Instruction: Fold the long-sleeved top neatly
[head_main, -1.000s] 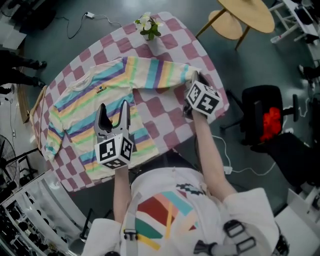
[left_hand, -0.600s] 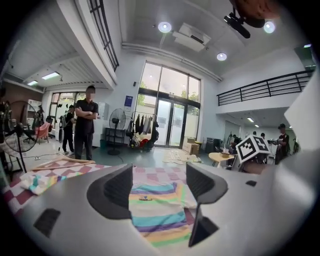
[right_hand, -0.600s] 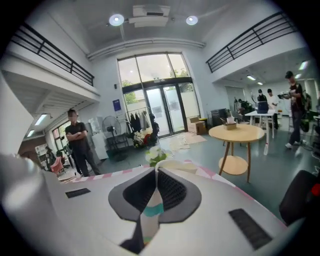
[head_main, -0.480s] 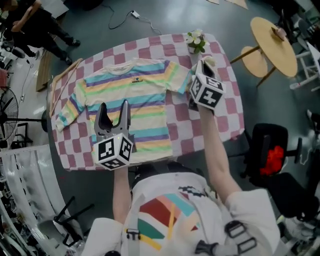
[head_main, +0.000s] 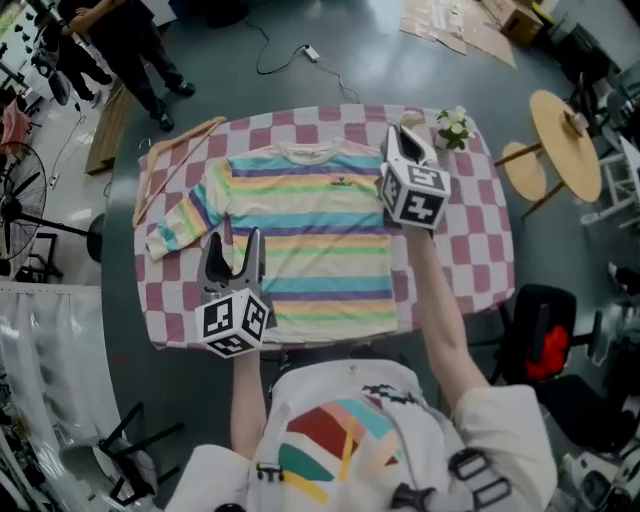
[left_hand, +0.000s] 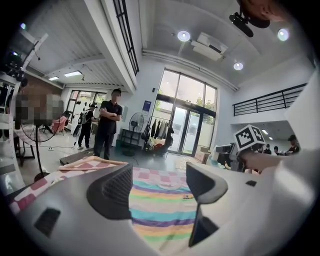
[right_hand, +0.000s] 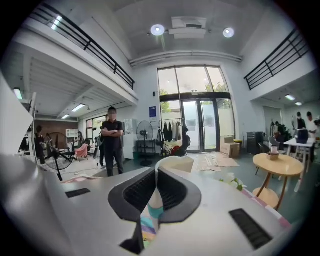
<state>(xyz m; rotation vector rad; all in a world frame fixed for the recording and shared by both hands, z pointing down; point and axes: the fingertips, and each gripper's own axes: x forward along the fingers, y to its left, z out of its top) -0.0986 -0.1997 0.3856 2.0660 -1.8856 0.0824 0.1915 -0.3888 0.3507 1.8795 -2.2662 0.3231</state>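
Note:
The striped long-sleeved top (head_main: 315, 245) lies flat on the checkered table (head_main: 470, 250), collar at the far side. Its left sleeve (head_main: 185, 215) slants out toward the left edge. My right gripper (head_main: 405, 145) is raised over the top's right shoulder and shut on the right sleeve's cuff (right_hand: 151, 210), whose cream end pokes out past the jaws. My left gripper (head_main: 232, 252) hovers open over the top's near left part, nothing between its fingers. In the left gripper view the stripes (left_hand: 160, 210) show through the gap of that gripper (left_hand: 157, 185).
A small vase of white flowers (head_main: 452, 128) stands at the table's far right corner, close to my right gripper. A tan strip (head_main: 175, 160) lies along the far left edge. A round wooden table (head_main: 565, 135), a black chair (head_main: 535, 335) and standing people (right_hand: 112, 140) surround the table.
My right gripper has lifted the right sleeve's cuff and carried it in toward the top's shoulder. The left gripper stayed open over the hem side. The head view has swung round the table.

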